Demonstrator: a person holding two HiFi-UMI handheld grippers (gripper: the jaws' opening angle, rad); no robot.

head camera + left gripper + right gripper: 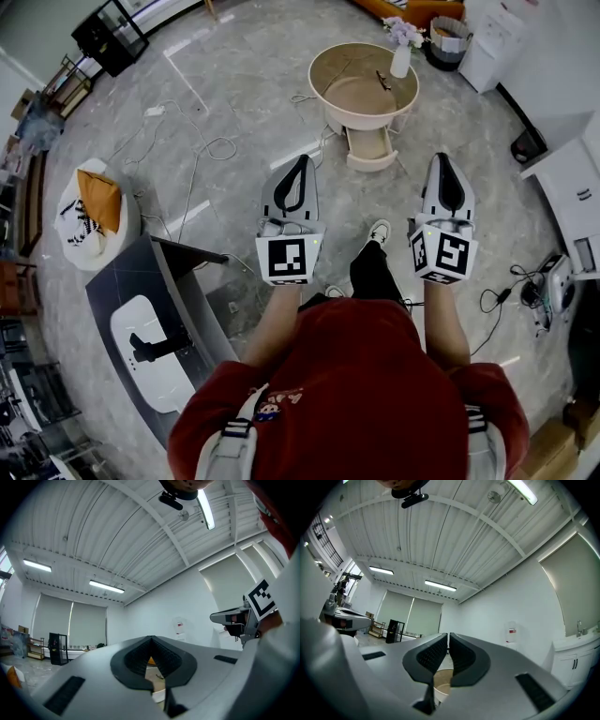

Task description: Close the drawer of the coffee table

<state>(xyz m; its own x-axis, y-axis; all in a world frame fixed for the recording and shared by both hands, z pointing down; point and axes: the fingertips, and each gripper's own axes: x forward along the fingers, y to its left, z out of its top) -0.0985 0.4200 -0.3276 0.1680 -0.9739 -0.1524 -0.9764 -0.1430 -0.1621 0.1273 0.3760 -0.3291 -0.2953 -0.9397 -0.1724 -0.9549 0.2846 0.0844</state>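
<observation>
The round beige coffee table [323, 58] stands on the floor ahead of me, with its drawer [371, 148] pulled out toward me. A white vase of flowers [401, 54] stands on the tabletop. My left gripper [301, 161] and right gripper [443, 157] hover side by side, well short of the drawer, pointing roughly level. Both are shut with nothing between the pads. In the left gripper view the pads [140, 654] meet at the tip, and a sliver of the table [158, 678] shows below them. The right gripper view shows closed pads [432, 655] with the table [443, 679] beneath.
A grey counter with a white device [155, 314] stands at my lower left, beside a white bag [94, 211]. Cables [202, 150] trail over the floor left of the table. White cabinets [572, 183] and a floor device [555, 284] are on the right. My shoe [378, 232] is between the grippers.
</observation>
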